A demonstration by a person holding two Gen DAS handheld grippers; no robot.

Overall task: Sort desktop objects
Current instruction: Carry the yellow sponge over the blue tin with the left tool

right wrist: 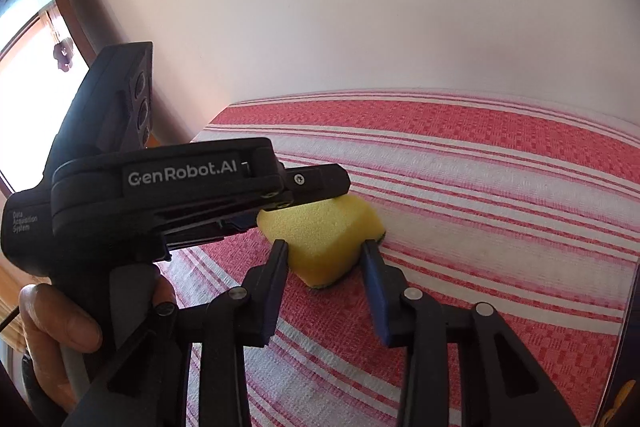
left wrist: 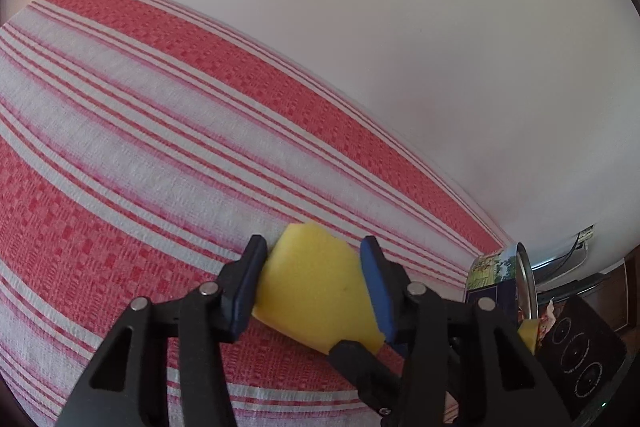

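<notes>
Both my claws, L [left wrist: 314, 291] & R [right wrist: 325, 281], clamped on yellow sponge [left wrist: 316, 295], frame center-bottom, over red-striped cloth [left wrist: 160, 147].

My left gripper [left wrist: 314, 285] is black plastic with blue pads and silver pivot pins. In the right view, at left of the frame, its housing reads "GenRobot.AI" in white, with small screws. My right gripper [right wrist: 324, 279] matches it.
</notes>
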